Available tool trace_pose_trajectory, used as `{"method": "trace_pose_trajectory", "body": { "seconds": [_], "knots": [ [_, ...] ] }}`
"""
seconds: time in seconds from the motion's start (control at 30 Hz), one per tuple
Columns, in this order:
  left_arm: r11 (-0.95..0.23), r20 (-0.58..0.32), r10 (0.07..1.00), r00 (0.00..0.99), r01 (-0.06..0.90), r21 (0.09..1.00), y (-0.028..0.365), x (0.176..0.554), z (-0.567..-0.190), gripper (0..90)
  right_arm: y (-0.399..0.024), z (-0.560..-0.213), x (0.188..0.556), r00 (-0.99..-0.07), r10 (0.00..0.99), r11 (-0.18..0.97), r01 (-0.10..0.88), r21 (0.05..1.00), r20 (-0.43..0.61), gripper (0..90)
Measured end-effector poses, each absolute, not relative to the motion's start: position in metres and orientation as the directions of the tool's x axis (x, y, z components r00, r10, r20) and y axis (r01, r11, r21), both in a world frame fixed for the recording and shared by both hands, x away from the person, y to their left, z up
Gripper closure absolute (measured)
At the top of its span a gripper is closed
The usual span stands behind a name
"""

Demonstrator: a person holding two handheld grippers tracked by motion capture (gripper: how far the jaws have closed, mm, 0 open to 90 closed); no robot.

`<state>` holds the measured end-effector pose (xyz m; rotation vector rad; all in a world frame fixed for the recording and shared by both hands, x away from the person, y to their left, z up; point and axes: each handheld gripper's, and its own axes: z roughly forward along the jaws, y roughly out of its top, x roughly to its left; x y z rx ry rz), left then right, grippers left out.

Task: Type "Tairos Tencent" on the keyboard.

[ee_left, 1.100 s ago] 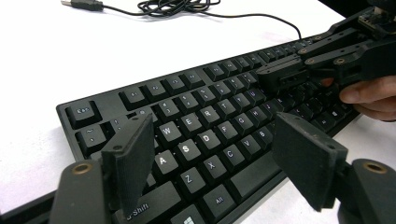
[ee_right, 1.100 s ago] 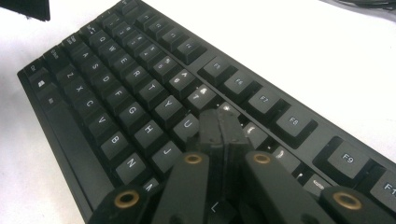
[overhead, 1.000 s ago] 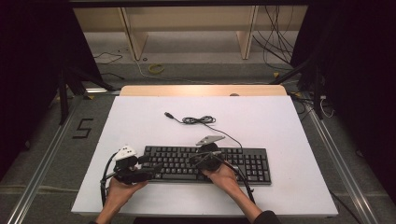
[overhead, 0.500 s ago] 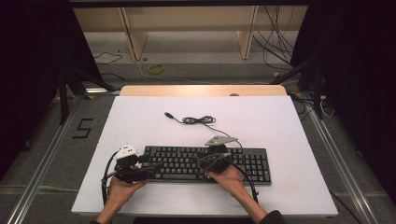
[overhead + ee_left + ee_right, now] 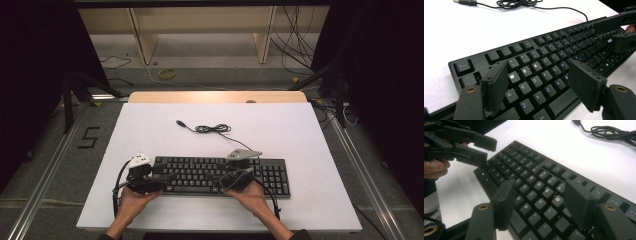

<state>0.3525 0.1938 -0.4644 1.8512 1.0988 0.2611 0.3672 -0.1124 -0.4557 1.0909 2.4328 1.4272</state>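
In the high view, a black keyboard (image 5: pixel 220 175) lies across the lower middle of the frame on a white table (image 5: pixel 300 130), its long side running left to right. Its thin black cable (image 5: pixel 212 129) lies in a loose coil just above it, toward the centre of the frame, ending in a plug at the upper left of the coil. The left gripper (image 5: pixel 150 176) sits at the keyboard's left end, held by the person's left hand (image 5: pixel 131 200) coming in from the bottom edge. The right gripper (image 5: pixel 239 172) hovers over the keyboard's middle, a grey three-cornered plate on top, with the right hand (image 5: pixel 252 197) behind it.

In the left gripper view, the keyboard (image 5: pixel 544 67) runs from lower left to upper right. The left gripper (image 5: pixel 537 87) is released — its two black jaws stand wide apart over the letter keys, with W, E, R, S and D readable between them, and nothing is gripped. The right gripper (image 5: pixel 616 30) shows at the upper right edge.

In the right gripper view, the right gripper (image 5: pixel 539 205) is likewise released, jaws spread above the keys in the lower half of the frame, grasping nothing. The left gripper (image 5: pixel 477 150) shows at the upper left — jaws parted over the keyboard's (image 5: pixel 544 182) far end. The coiled cable (image 5: pixel 614 132) lies at the upper right.
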Motion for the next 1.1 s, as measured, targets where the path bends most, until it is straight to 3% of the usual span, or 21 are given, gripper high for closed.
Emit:
{"method": "trace_pose_trajectory", "body": {
  "seconds": [0.57, 1.1],
  "knots": [
    [-0.213, -0.233, 0.769, 0.595, 0.582, 0.785, 0.182, 0.368, -0.462, 51.1, -0.124, -0.457, 0.357, -0.732, 0.634, 0.29, 0.524, 0.801, 0.249, 37.8],
    [-0.275, -0.211, 0.755, 0.621, 0.591, 0.758, 0.169, 0.381, -0.463, 82.4, -0.13, -0.457, 0.349, -0.733, 0.633, 0.282, 0.517, 0.808, 0.248, 34.2]
  ]
}}
